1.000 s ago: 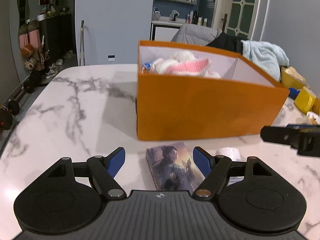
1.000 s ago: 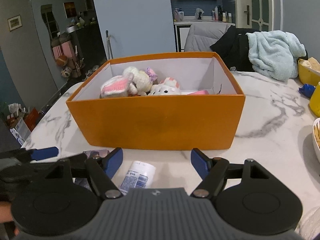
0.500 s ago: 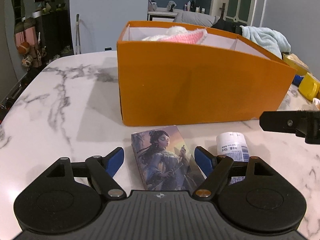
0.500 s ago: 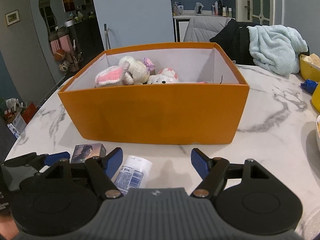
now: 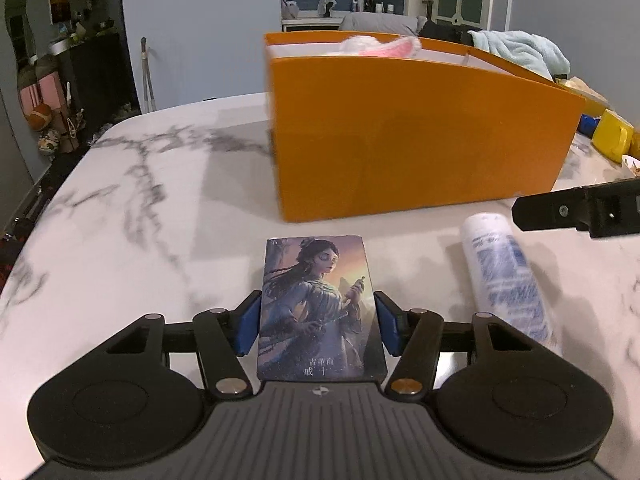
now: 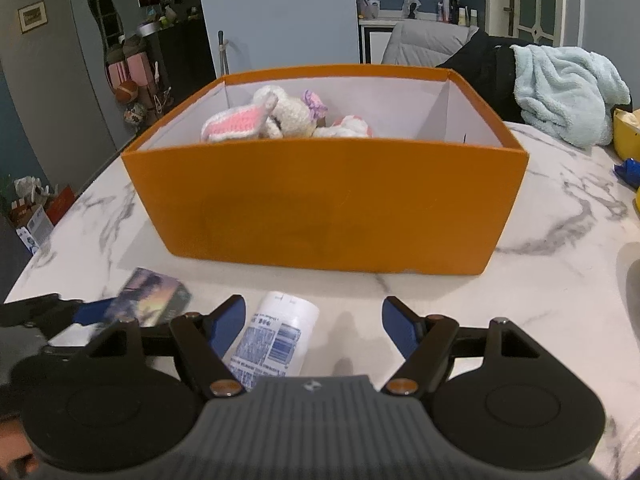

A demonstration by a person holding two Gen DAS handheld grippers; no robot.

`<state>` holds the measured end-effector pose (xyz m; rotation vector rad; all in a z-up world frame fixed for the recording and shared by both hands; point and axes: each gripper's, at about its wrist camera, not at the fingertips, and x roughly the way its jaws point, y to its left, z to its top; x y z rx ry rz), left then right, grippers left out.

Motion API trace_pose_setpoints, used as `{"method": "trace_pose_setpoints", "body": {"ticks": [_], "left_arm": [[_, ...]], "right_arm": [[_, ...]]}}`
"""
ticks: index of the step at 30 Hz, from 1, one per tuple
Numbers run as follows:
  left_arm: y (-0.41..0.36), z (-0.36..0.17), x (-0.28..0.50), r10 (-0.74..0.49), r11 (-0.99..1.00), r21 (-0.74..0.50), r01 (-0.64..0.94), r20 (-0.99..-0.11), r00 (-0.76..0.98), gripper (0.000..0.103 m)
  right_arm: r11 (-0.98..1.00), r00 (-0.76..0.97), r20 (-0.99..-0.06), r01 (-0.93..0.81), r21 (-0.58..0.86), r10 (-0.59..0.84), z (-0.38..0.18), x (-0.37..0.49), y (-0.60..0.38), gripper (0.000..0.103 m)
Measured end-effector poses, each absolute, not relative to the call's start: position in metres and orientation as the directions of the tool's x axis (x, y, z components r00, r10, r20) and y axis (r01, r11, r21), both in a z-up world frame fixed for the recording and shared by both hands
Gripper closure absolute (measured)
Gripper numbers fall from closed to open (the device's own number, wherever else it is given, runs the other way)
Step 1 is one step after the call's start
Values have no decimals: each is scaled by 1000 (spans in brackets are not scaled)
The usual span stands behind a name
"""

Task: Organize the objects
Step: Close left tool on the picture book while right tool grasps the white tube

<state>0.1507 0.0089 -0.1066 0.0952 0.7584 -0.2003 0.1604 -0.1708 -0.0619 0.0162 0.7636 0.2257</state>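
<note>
Pickup step for two loose things in front of the orange box [image 6: 324,204] on the marble table [image 5: 120,240]. Left gripper [image 5: 318,326] low at bottom centre of the left view, jaws closing around the card box [image 5: 320,308], blue pads right at its two long sides; firm pressing not certain from this view, lift not yet begun. Card box lying flat, picture side up, just short of the orange box wall. Right gripper [image 6: 314,328] at bottom centre of the right view, jaws about half open and holding nothing; white bottle [image 6: 272,336] lying on its side between them, nearer the left pad, no contact visible on the right. Knitted toys [image 6: 256,120] already inside the orange box, upper centre.

Next, probably: finish the squeeze on the card box, raise it clear of the table, carry it over the near wall and drop it inside. For the bottle: centre between the pads first, then close, since a round body tends to roll away.
</note>
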Motion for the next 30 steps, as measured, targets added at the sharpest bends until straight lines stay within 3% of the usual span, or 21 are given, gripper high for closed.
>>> {"method": "trace_pose_setpoints", "body": {"ticks": [9, 30], "left_arm": [[51, -103, 103, -138, 982, -2, 187, -684, 716, 36], [56, -104, 89, -115, 986, 8, 167, -691, 713, 35]], "right_arm": [[970, 666, -711, -226, 94, 224, -74, 157, -153, 26], [954, 607, -772, -298, -1, 189, -105, 151, -114, 21]]}}
